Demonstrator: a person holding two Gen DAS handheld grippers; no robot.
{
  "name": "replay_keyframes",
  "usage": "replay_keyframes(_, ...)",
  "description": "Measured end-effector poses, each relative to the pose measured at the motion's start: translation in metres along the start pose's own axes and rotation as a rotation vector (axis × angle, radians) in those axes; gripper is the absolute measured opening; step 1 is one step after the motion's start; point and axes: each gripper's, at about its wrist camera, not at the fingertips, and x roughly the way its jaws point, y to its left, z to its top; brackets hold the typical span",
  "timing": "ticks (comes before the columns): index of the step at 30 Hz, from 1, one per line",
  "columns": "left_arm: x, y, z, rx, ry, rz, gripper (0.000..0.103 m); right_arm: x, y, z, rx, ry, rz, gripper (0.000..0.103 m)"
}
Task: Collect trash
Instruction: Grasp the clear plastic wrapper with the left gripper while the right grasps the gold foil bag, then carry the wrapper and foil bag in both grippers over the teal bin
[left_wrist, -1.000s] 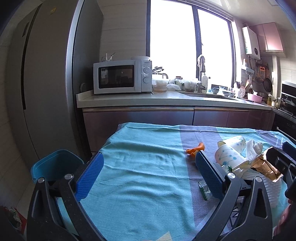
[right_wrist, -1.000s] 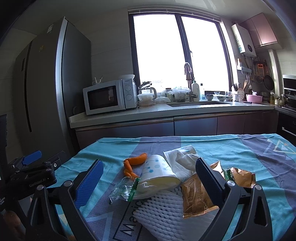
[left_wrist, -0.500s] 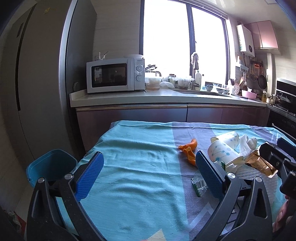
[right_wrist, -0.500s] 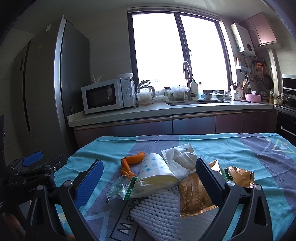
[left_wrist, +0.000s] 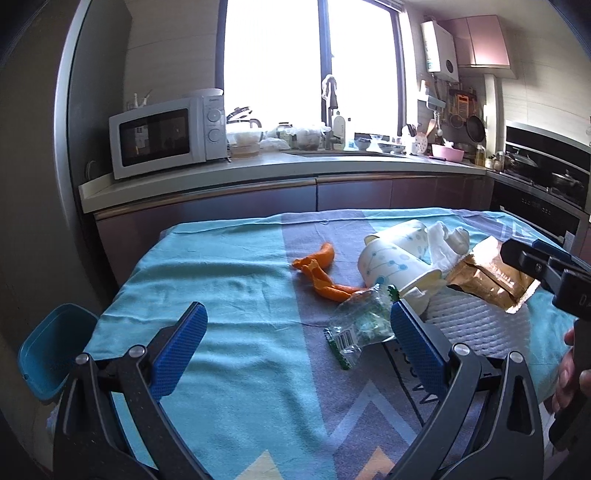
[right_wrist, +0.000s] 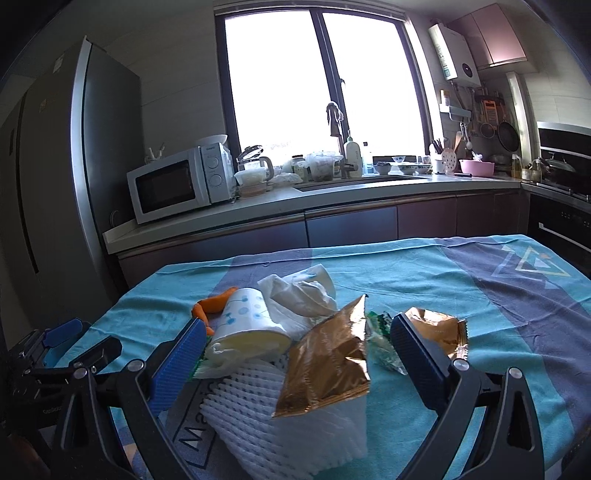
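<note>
A pile of trash lies on the teal and grey tablecloth (left_wrist: 236, 295): orange peel (left_wrist: 319, 273), a tipped paper cup with blue dots (left_wrist: 391, 264), a crumpled white tissue (left_wrist: 447, 242), a gold foil packet (left_wrist: 487, 278), white foam netting (left_wrist: 476, 321) and a clear plastic wrapper (left_wrist: 360, 325). My left gripper (left_wrist: 295, 341) is open and empty, just left of the pile. My right gripper (right_wrist: 295, 347) is open and empty, its fingers on either side of the gold packet (right_wrist: 328, 358), cup (right_wrist: 247, 325) and netting (right_wrist: 280, 406). A second gold wrapper (right_wrist: 439, 326) lies to the right.
A blue bin (left_wrist: 51, 350) stands on the floor left of the table. Behind the table runs a kitchen counter (left_wrist: 258, 173) with a microwave (left_wrist: 166, 136) and a sink. A tall fridge (right_wrist: 55, 184) is at the left, an oven (left_wrist: 543, 181) at the right.
Both grippers have moved forward and closer to the trash pile. The left view has swung right, so the wrapper and peel now lie near its right finger. Both jaws stay open.
</note>
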Motion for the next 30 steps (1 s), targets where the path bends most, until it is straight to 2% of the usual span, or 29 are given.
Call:
replay_keyframes(4,0.019,-0.011,-0.002,0.037,0.062,-0.082,0.094,0.007,-0.018,-0.002,0.056,0.05,0.004,0.096)
replay_keyframes(9,0.041,-0.027,-0.005,0.078,0.132,-0.143,0.087,0.014,-0.026,-0.007,0.091,0.096,0.044,0.085)
replay_keyframes(11,0.049,-0.032,-0.007,0.078,0.162,-0.155,0.084,0.015,-0.028,-0.009,0.103,0.108,0.063,0.077)
replay_keyframes(16,0.066,-0.032,-0.009,0.057,0.237,-0.202,0.064,0.019,-0.032,-0.013,0.136,0.14,0.101,0.059)
replay_keyframes(18,0.076,-0.033,-0.01,0.046,0.265,-0.224,0.05,0.02,-0.035,-0.015,0.155,0.152,0.12,0.05)
replay_keyframes(19,0.078,-0.032,-0.011,0.039,0.275,-0.235,0.047,0.02,-0.036,-0.015,0.163,0.156,0.129,0.043)
replay_keyframes(20,0.082,-0.032,-0.012,0.034,0.283,-0.243,0.039,0.021,-0.036,-0.016,0.166,0.161,0.139,0.035)
replay_keyframes(21,0.085,-0.032,-0.013,0.03,0.288,-0.247,0.03,0.021,-0.036,-0.016,0.168,0.164,0.147,0.033)
replay_keyframes(22,0.087,-0.031,-0.014,0.025,0.291,-0.251,0.026,0.021,-0.037,-0.017,0.17,0.164,0.152,0.027)
replay_keyframes(26,0.092,-0.025,-0.013,0.001,0.287,-0.273,0.022,0.017,-0.036,-0.015,0.172,0.156,0.18,0.014)
replay_keyframes(30,0.083,-0.018,-0.009,-0.021,0.261,-0.286,0.021,0.009,-0.033,-0.009,0.154,0.127,0.195,0.008)
